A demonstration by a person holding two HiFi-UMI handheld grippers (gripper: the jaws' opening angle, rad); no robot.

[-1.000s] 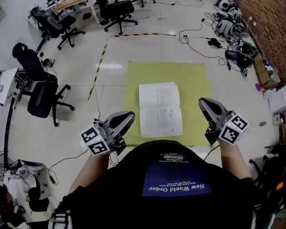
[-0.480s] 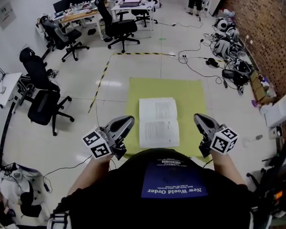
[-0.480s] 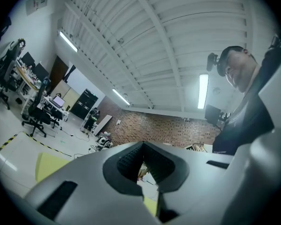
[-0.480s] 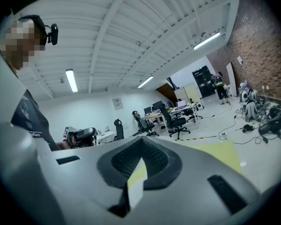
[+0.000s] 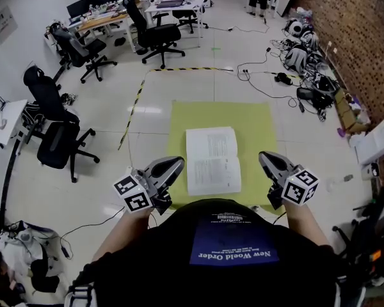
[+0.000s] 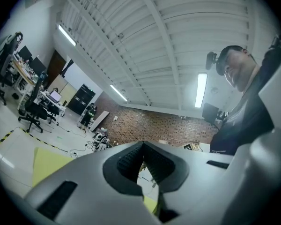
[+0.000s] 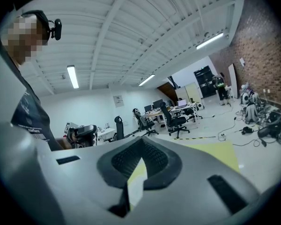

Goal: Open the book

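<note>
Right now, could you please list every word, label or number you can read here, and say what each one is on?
"New World Order": upside down on the blue patch of the person's black shirt.
Smaller lines beside it on that patch: too small to read.
Pages of the open book: print too small to read.
Wall sign: too small to read.

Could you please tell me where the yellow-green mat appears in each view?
Head view: mat at centre, under the open book.
Left gripper view: mat at lower left.
Right gripper view: mat at right of centre.
Shared landmark: the brick wall.
</note>
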